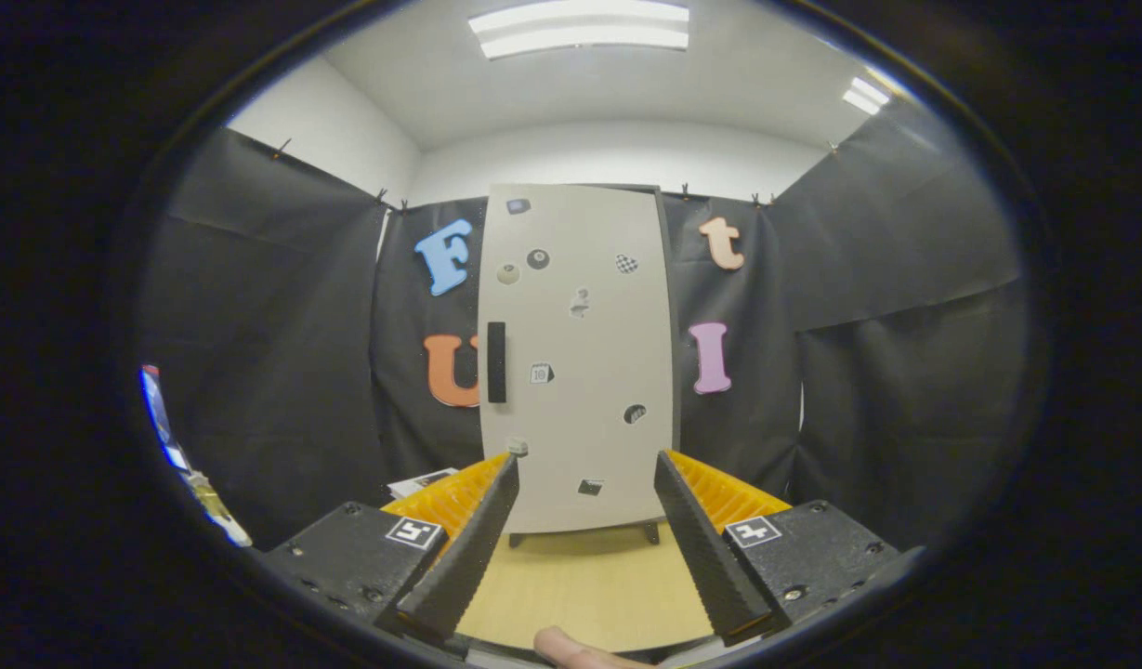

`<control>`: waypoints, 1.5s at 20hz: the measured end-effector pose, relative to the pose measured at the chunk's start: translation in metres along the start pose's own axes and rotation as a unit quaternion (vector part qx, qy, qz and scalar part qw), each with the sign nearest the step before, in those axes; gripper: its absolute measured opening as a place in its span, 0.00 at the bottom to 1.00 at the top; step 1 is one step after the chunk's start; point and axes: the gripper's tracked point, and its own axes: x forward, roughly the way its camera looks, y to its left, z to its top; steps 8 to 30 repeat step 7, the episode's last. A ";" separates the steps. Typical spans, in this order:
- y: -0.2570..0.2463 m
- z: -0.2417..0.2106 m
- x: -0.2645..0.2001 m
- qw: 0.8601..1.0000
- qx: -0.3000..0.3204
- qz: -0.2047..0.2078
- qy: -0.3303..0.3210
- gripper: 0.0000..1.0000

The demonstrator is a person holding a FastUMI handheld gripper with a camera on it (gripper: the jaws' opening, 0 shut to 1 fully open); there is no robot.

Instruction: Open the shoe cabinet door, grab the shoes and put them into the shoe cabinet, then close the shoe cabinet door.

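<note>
While your claw (584,548) points straight at the shoe cabinet (578,358), its fingers stand wide apart and grip nothing; bare counter (580,585) shows between them.

Gripper view:
- Cabinet stands upright on short feet at the counter's far edge, against the black cloth wall (273,325). Door (589,390) lies flush shut, stickers scattered over it.
- Handle (496,362) is a dark vertical bar hard by the door's left edge, so I'd judge the hinge sits on the right and the door swings toward you, leftward side first.
- I see no shoes. A shut door with no shoes out fits either shoes waiting somewhere out of frame or shoes already inside and the door closed again. Can't settle which from here.
- A fingertip (571,648) pokes in at the counter's near edge, just below the claw.
- Some flat printed item (422,482) lies near the counter's left edge, half hidden behind the left finger.

Room: the counter between claw and cabinet is open, a straight run in. Cloth sits close on both cabinet flanks, so a swinging door gets its room only out over the counter. Handle sits tight to the door edge; little margin for a finger on its left side.
</note>
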 end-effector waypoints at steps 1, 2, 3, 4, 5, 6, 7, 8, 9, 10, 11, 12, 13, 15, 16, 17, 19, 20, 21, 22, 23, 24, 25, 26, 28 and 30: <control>-0.003 0.001 0.000 1.000 0.002 -0.004 -0.003 0.96; -0.005 0.000 0.001 1.000 0.000 -0.006 -0.002 0.96; -0.007 -0.001 0.001 1.000 -0.001 -0.008 -0.001 0.96; -0.007 -0.001 0.002 1.000 0.000 -0.010 -0.001 0.96; -0.008 -0.002 0.002 1.000 0.001 -0.009 0.001 0.96; -0.009 -0.003 0.003 1.000 0.001 -0.008 0.003 0.96; -0.011 -0.003 0.003 1.000 0.000 -0.010 0.004 0.96; -0.011 -0.003 0.003 1.000 0.000 -0.010 0.004 0.96; -0.011 -0.003 0.003 1.000 0.000 -0.010 0.004 0.96; -0.011 -0.003 0.003 1.000 0.000 -0.010 0.004 0.96; -0.011 -0.003 0.003 1.000 0.000 -0.010 0.004 0.96; -0.011 -0.003 0.003 1.000 0.000 -0.010 0.004 0.96; -0.011 -0.003 0.003 1.000 0.000 -0.010 0.004 0.96; -0.011 -0.003 0.003 1.000 0.000 -0.010 0.004 0.96; -0.011 -0.003 0.003 1.000 0.000 -0.010 0.004 0.96; -0.011 -0.003 0.003 1.000 0.000 -0.010 0.004 0.96; -0.011 -0.003 0.003 1.000 0.000 -0.010 0.004 0.96; -0.011 -0.003 0.003 1.000 0.000 -0.010 0.004 0.96; -0.011 -0.003 0.003 1.000 0.000 -0.010 0.004 0.96; -0.011 -0.003 0.003 1.000 0.000 -0.010 0.004 0.96; -0.011 -0.003 0.003 1.000 0.000 -0.010 0.004 0.96; -0.011 -0.003 0.003 1.000 0.000 -0.010 0.004 0.96; -0.011 -0.003 0.003 1.000 0.000 -0.010 0.004 0.96; -0.011 -0.003 0.003 1.000 0.000 -0.010 0.004 0.96; -0.011 -0.003 0.003 1.000 0.000 -0.010 0.004 0.96; -0.011 -0.003 0.003 1.000 0.000 -0.010 0.004 0.96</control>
